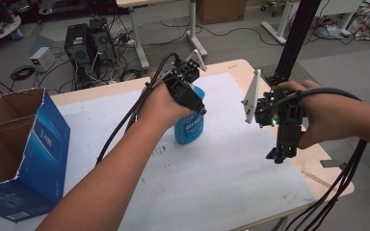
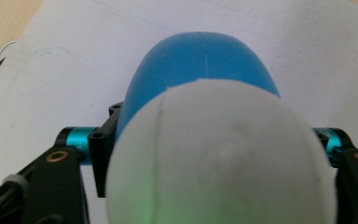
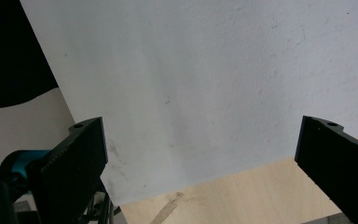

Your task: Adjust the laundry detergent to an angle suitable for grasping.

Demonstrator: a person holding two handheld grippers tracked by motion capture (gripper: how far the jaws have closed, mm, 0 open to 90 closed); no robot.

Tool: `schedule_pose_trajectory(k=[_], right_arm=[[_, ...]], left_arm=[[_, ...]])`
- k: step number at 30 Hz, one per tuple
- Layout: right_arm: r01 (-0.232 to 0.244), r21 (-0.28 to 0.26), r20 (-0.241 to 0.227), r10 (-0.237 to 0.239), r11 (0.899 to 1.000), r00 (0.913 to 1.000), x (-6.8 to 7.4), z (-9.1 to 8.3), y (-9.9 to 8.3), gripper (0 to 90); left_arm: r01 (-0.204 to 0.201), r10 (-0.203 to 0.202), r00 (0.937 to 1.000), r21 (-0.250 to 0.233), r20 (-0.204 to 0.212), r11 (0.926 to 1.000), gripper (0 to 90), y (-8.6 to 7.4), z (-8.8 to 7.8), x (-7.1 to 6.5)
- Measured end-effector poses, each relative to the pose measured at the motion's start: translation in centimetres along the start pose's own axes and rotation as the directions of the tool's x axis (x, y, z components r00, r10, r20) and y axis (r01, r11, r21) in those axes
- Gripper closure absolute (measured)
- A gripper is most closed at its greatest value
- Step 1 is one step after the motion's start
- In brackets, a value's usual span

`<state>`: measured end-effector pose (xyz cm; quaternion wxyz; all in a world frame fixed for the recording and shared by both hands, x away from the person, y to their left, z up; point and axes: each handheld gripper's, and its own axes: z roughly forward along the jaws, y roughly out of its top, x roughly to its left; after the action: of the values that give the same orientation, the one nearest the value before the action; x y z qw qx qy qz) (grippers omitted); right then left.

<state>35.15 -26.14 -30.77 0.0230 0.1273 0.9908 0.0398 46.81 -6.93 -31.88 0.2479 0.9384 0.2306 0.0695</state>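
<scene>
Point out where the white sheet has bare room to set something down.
Bare patches: between the blue bottle and the cardboard box beyond the left forearm, and the near stretch below the right gripper. It is crowded around the bottle, where the left gripper clamps it.

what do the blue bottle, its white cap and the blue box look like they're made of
Blue bottle: probably plastic, with a smooth, slightly glossy, evenly coloured shell and a printed label. White cap: also looks like plastic, matte, with a faint moulded seam line. Blue box: cardboard, with raw brown torn flaps on top and glossy blue print outside.
</scene>
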Motion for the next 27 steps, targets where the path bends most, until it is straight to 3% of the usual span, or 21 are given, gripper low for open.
schedule_pose_trajectory(k=[27], right_arm=[[0.0, -0.003, -0.004, 0.0, 1.0, 1.0, -0.14, 0.41, 0.05, 1.2]], left_arm=[[-0.012, 0.012, 0.9997, -0.002, -0.023, 0.9999, 39.5, -0.09, 0.08, -0.04]])
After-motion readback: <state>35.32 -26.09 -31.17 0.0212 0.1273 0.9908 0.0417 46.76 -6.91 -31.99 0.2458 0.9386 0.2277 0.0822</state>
